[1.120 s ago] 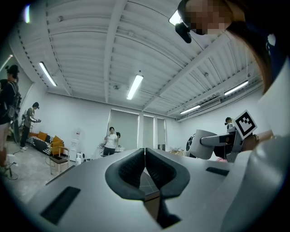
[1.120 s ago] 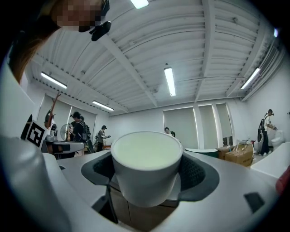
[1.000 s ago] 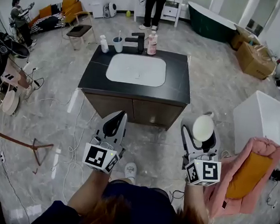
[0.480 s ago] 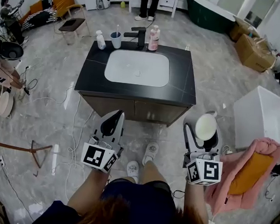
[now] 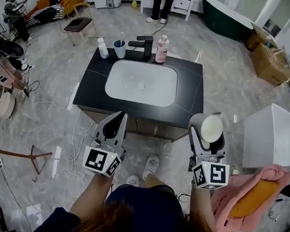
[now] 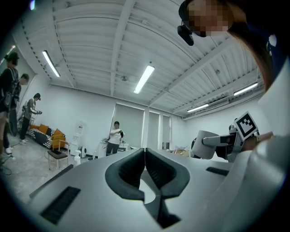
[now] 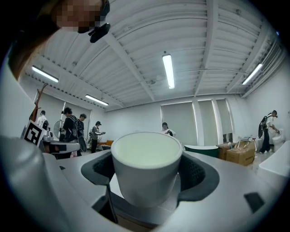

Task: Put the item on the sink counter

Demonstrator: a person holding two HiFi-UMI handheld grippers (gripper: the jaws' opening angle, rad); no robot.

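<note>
We're in a big open mock-up studio: a freestanding sink counter (image 5: 190,91) mid-floor, a bathtub (image 5: 226,21), loose cables (image 5: 77,132), cardboard boxes (image 5: 270,68), strip lights (image 6: 144,79) overhead.

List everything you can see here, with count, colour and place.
counter: one, black, centre
basin: one, white, in the counter
tap: one, black, behind the basin
soap bottle: one, pink, right of the tap
tumbler: one, blue-grey, left of the tap
small bottle: one, white, left of the tumbler
box: one, white, right
cloth: one, pink and orange, lower right
cup: one, white, in the right gripper
left gripper: one, grey, shut, empty
right gripper: one, grey, shut on the cup
</note>
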